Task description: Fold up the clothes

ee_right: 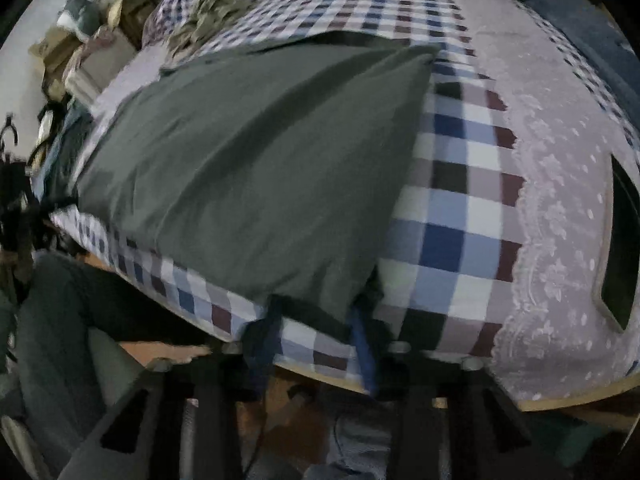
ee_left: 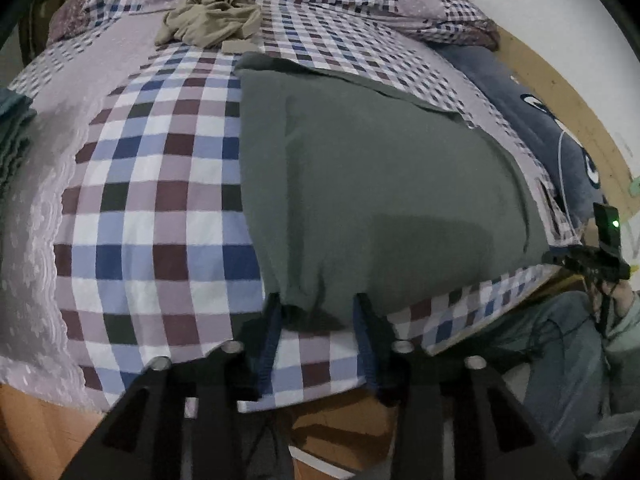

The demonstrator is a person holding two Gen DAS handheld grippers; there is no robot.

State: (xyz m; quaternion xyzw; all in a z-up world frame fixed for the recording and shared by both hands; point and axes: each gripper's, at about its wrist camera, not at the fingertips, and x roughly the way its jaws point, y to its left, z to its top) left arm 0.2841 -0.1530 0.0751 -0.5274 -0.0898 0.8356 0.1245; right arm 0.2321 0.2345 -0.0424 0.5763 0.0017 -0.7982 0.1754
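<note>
1. Your left claw [ee_left: 320, 304] has its two fingers spread, with the near corner of the green garment [ee_left: 384, 184] bunched between them. You cannot tell from this view whether the pads actually bite the cloth.
2. Your right claw [ee_right: 316, 312] is also spread, and the other near corner of the green garment [ee_right: 256, 160] hangs into its gap. The view is blurred, so a grip cannot be confirmed there either.
3. The green garment lies flat on the bed [ee_left: 160, 200], stretching away from both claws, its near hem at the bed's front edge.
4. The bed carries a checked cover in blue, maroon, white and lilac, with a lilac lace band [ee_right: 560, 208] running beside it.
5. Farther back, well apart from the green garment, a crumpled tan garment [ee_left: 212, 14] sits in a heap.
6. A dark blue cushion [ee_left: 552, 128] lies along the far right side of the bed in the left view.
7. Your right claw shows at the left view's right edge [ee_left: 596, 260].
</note>
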